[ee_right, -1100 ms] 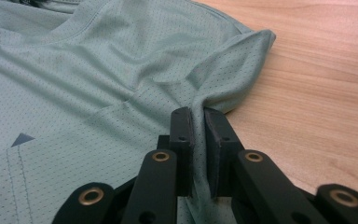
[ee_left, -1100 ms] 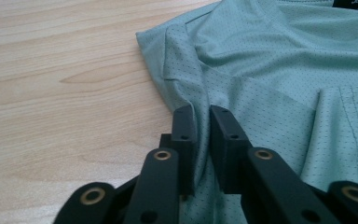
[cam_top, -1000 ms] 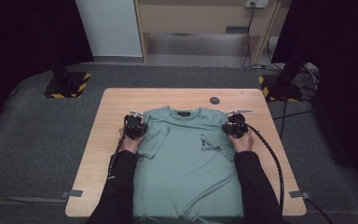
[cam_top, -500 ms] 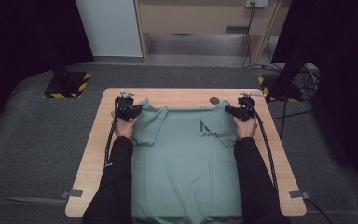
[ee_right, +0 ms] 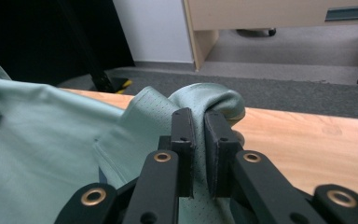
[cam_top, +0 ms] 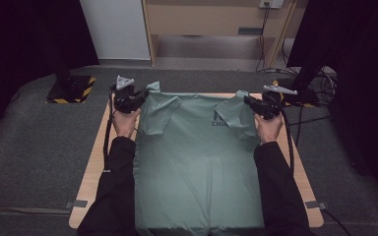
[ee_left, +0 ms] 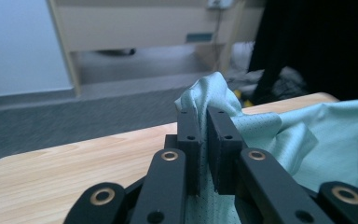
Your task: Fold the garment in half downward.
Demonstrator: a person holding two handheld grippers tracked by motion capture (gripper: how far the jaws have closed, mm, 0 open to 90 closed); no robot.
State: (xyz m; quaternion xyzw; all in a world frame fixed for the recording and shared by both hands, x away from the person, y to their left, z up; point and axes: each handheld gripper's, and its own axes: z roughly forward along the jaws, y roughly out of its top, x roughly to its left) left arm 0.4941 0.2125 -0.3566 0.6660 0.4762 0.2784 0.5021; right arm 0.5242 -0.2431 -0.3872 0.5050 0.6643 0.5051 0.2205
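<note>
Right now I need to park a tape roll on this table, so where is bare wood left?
Bare table runs as a strip right of the t-shirt, and a narrower one left of it, partly under the sleeve. The far edge is crowded: left gripper and right gripper each clamp a shoulder there.

Shirt (cam_top: 197,167) spread over table (cam_top: 91,182) centre, hem at bottom frame edge. Left gripper (cam_top: 137,98) at shirt's upper-left corner, right gripper (cam_top: 250,102) at upper-right. Forearms along both sides. Cabinet (cam_top: 216,19) top centre, behind table.
</note>
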